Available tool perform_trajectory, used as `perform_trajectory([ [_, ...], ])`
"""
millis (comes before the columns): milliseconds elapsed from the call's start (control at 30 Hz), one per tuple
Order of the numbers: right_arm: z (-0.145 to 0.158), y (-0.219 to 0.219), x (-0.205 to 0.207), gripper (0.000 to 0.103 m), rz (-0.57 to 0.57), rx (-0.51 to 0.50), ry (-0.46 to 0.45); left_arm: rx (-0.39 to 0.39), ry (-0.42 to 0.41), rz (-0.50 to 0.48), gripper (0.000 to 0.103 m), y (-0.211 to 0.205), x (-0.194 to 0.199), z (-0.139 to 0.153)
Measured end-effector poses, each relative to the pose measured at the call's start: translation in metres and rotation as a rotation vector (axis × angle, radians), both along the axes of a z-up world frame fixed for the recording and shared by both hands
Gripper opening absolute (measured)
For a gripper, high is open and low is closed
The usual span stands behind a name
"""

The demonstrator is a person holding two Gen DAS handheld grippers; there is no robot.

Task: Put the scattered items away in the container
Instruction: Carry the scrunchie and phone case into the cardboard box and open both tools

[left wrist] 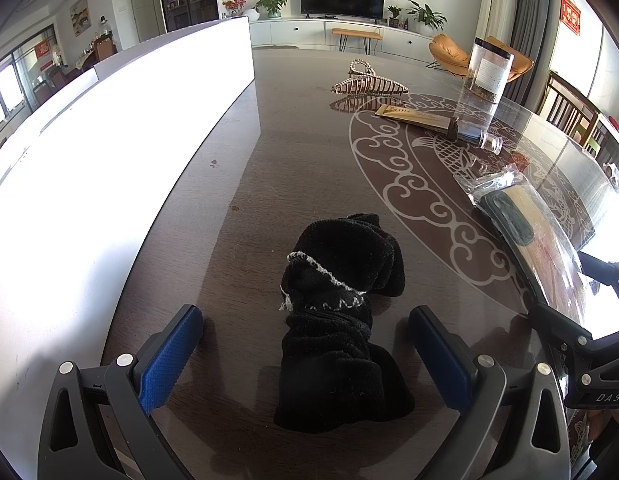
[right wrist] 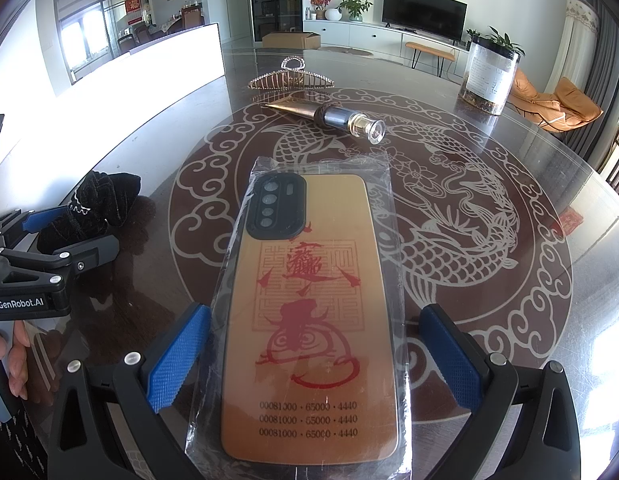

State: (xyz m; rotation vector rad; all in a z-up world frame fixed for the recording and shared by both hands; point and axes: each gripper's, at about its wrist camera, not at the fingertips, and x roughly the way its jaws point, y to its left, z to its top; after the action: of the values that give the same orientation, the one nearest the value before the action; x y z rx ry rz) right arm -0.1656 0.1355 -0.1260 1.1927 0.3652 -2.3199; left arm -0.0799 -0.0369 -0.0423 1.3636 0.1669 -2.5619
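Observation:
A black velvet scrunchie [left wrist: 341, 320] with white trim lies on the dark table, between the blue pads of my left gripper [left wrist: 305, 316], which is open with a gap on each side. A gold phone case [right wrist: 309, 320] with red print, in a clear plastic sleeve, lies between the fingers of my right gripper [right wrist: 315, 312], also open. The white container [left wrist: 109, 160] stands along the table's left side. Further back lie a rhinestone hair claw [right wrist: 291, 76], a gold tube [right wrist: 297, 106] and a small glass bottle [right wrist: 349, 120].
A clear jar [right wrist: 489, 76] with a dark lid stands at the back right of the glass turntable [right wrist: 509, 280]. In the right wrist view, my left gripper [right wrist: 69, 232] and a hand [right wrist: 9, 360] are at the left edge. Chairs stand beyond the table's right rim.

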Motion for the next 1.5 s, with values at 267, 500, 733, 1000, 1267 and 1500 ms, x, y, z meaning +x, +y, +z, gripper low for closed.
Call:
perform_trajectory([
  [267,0.008,-0.015,-0.030,0.089,0.070,0.072,-0.138,0.006,-0.034,-0.059,0.075,0.004,-0.005,0.007],
  [500,0.022,-0.022,-0.033,0.076,0.132,0.113,-0.191,0.035,-0.030,-0.149,0.033,0.014,-0.002,0.035],
  [733,0.070,-0.014,-0.032,0.076,0.145,0.047,-0.204,0.130,0.060,-0.139,0.033,-0.001,0.020,0.088],
  [1000,0.168,-0.093,-0.044,0.076,0.234,-0.097,-0.139,0.124,0.195,-0.021,0.033,-0.094,0.051,0.177],
  [1267,0.223,-0.256,0.009,0.076,0.440,-0.319,-0.173,0.067,0.136,0.247,0.033,-0.252,0.086,0.193],
  [1500,0.156,-0.383,0.065,0.076,0.576,-0.219,-0.244,0.068,-0.030,0.346,0.033,-0.322,0.092,0.144],
])
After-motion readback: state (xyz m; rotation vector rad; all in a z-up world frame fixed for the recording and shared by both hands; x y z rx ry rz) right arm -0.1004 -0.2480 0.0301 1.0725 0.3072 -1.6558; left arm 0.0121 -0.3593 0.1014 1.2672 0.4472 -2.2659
